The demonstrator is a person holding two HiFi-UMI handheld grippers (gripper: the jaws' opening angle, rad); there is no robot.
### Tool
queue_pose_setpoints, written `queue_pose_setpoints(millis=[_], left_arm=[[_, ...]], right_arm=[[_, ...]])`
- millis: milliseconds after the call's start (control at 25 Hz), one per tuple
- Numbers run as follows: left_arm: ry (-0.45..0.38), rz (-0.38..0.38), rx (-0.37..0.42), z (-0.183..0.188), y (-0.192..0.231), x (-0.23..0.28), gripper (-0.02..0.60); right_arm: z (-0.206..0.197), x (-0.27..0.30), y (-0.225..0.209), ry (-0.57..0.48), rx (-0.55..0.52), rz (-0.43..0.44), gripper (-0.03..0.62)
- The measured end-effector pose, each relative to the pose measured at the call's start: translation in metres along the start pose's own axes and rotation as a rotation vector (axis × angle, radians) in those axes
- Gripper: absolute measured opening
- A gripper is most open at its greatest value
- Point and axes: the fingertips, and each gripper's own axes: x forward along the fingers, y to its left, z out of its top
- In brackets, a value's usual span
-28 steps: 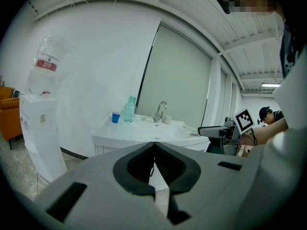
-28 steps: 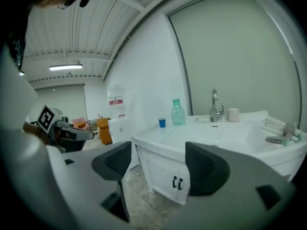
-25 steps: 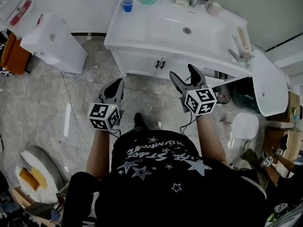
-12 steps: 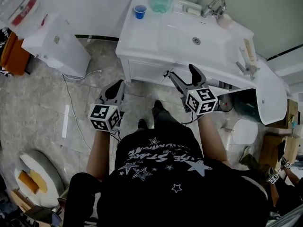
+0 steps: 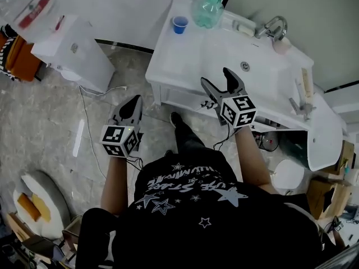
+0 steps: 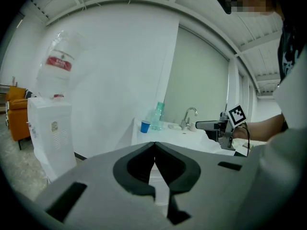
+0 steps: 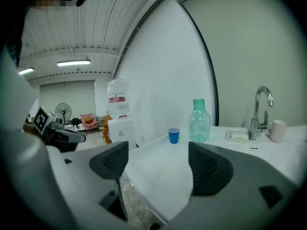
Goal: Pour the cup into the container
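Fingers of right gripper [image 7: 157,152] are standing wide apart, ribbed black pads [image 7: 206,169] holding nothing | left gripper [image 6: 154,146] is pressing its smooth dark fingers tip to tip, empty | small blue plastic cup [image 7: 173,135] is standing upright on glossy white vanity top [image 5: 219,46], well ahead of both grippers, just beside clear green-tinted bottle [image 7: 199,121]

- Grey stone-tile floor [image 5: 56,128] spreads under me, lower left.
- White vanity cabinet [image 5: 196,55] stands upper centre against a white wall [image 5: 123,7].
- Water dispenser [image 5: 76,60] upper left; orange chair [image 5: 19,60] beside it.
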Motion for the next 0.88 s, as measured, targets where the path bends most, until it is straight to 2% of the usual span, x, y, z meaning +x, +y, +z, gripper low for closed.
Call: queue_pose_setpoints(millis=[400, 600, 880], left_arm=[[-0.020, 0.046, 0.016, 0.051, 0.033, 0.089, 0.009], [-0.013, 0.098, 0.020, 0.071, 0.053, 0.116, 0.009], [0.011, 0.127, 0.004, 0.076, 0.062, 0.139, 0.009]], right_arm=[[0.032, 0.108, -0.066, 0.053, -0.027, 0.130, 0.357], [0.022, 0.154, -0.079, 0.110, -0.068, 0.193, 0.354], [0.007, 0.208, -0.091, 0.145, -0.054, 0.228, 0.348]])
